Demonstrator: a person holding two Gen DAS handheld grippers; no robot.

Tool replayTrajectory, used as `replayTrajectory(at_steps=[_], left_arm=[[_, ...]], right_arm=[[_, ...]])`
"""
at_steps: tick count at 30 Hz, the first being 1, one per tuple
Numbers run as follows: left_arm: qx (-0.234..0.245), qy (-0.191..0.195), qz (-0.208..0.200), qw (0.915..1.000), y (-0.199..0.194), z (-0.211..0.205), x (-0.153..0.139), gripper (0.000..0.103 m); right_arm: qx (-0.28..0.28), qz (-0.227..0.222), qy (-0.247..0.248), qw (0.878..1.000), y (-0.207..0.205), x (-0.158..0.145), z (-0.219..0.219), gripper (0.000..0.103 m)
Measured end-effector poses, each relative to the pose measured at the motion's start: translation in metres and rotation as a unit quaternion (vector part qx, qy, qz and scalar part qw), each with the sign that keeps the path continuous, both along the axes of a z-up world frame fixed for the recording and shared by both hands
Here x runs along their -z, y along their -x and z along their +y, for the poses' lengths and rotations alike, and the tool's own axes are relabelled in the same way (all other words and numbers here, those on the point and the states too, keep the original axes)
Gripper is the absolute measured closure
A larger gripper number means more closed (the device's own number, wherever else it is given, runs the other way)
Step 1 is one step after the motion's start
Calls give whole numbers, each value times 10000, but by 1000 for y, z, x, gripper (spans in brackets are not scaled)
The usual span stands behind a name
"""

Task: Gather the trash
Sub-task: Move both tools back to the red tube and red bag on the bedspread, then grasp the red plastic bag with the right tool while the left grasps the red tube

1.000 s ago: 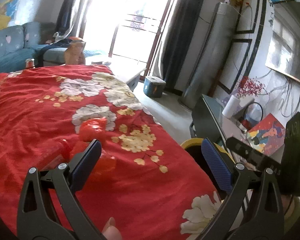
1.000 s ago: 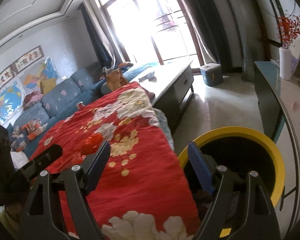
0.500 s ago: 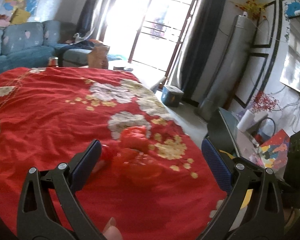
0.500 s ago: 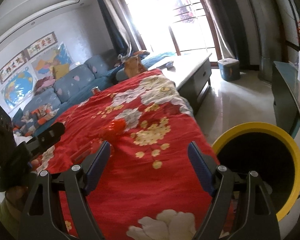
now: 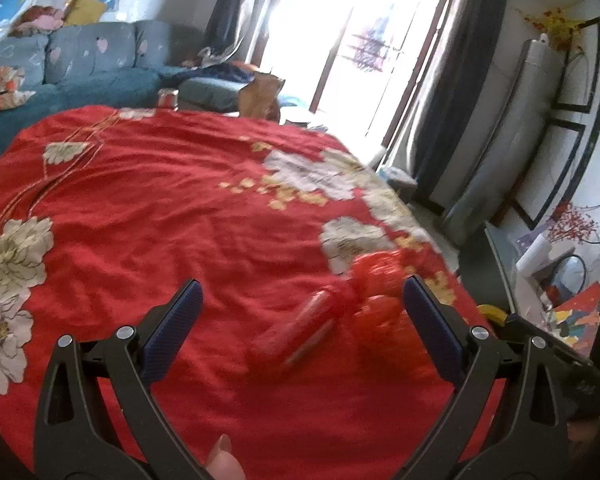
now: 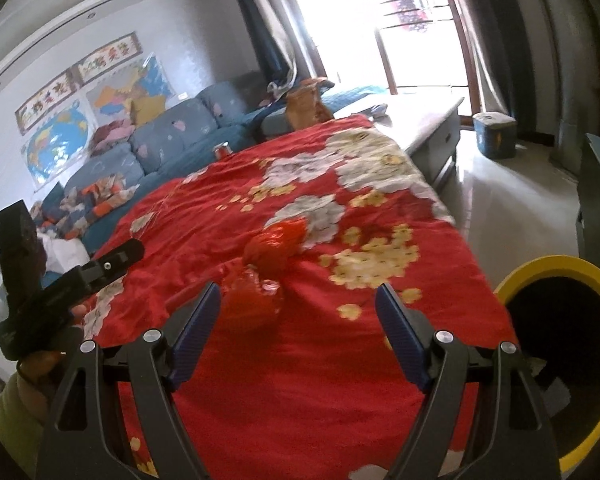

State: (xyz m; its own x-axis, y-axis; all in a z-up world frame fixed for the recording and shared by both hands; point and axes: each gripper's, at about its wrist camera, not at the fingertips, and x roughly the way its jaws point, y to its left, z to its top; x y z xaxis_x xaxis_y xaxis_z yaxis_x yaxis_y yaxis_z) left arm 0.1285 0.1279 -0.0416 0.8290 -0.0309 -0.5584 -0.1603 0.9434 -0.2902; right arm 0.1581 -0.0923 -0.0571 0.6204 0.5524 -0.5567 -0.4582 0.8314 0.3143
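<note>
Left gripper point(image 5: 300, 312) open, empty, low in frame over red floral cloth point(image 5: 148, 208). Crumpled red plastic trash point(image 6: 272, 256) lies centre frame on cloth, blurred. Right gripper point(image 6: 298, 312) open, empty. Yellow-rimmed black bin point(image 6: 556, 268) lower right, beside cloth edge.

- Strong daylight enters through the glass doors point(image 5: 364, 56) and burns them to plain white.
- The red cloth point(image 5: 180, 216) is bright and evenly lit, with soft shadows in its folds.
- The red trash point(image 5: 340, 312) looks smeared by motion.
- Both views bend at the edges, with dark corners.
</note>
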Motion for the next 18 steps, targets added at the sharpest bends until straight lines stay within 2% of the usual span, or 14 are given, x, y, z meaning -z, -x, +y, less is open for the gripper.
replayTrajectory(at_steps=[5,9,13,18], left_arm=[[53,16,211,9998,-5,14,13,11],[187,90,402,9990,-11,20,24,21],[326,37,673,9972,-20,18,39,31],[542,143,845,9948,-26,15,51,34]], right_arm=[[-231,109,153,9996,-7,7,25,26],[-372,289,163,9988,-18,15,42,28],[-479,491,154,9975,-29,24,53,37],[-616,710,110,9955,-36,36,62,50]])
